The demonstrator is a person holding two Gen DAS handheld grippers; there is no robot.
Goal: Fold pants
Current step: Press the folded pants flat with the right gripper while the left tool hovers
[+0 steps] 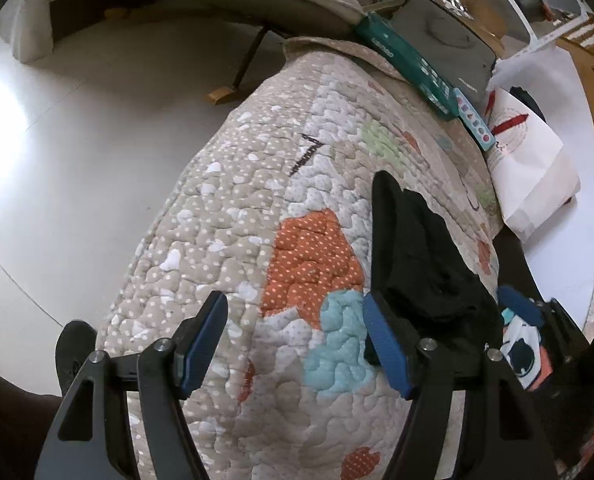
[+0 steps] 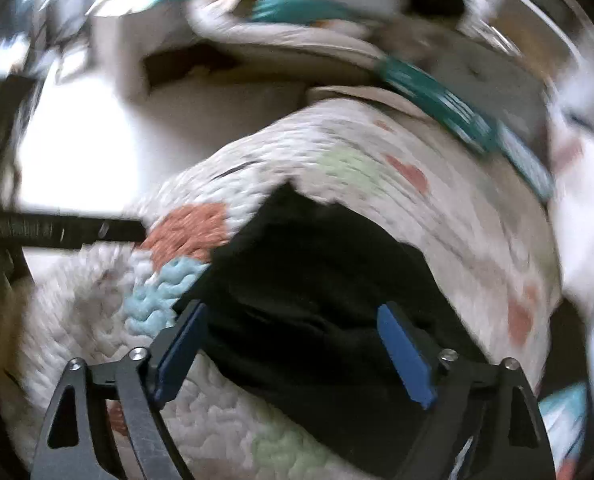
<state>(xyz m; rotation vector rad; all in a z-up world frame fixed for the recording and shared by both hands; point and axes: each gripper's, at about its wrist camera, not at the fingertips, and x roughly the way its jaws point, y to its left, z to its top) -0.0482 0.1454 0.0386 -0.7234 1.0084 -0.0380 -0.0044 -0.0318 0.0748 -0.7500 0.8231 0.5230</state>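
the black pants [image 2: 317, 300] lie on the quilt [image 1: 225, 240], long axis running away from both claws. the right claw [image 2: 293, 352] stands open just over them, nearer; the left claw [image 1: 295, 344] is open, holding nothing, with the pants at its right side.

The pants [image 1: 417, 256] are black, bunched into a compact folded bundle, lying flat on the patterned quilt [image 1: 257, 208].

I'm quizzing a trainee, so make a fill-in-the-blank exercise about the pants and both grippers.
1. The pants are ____ in colour.
2. They lie on a patchwork ____.
3. The left gripper has its jaws ____, with nothing between them.
4. The right gripper has pads coloured ____.
Missing words: black; quilt; open; blue
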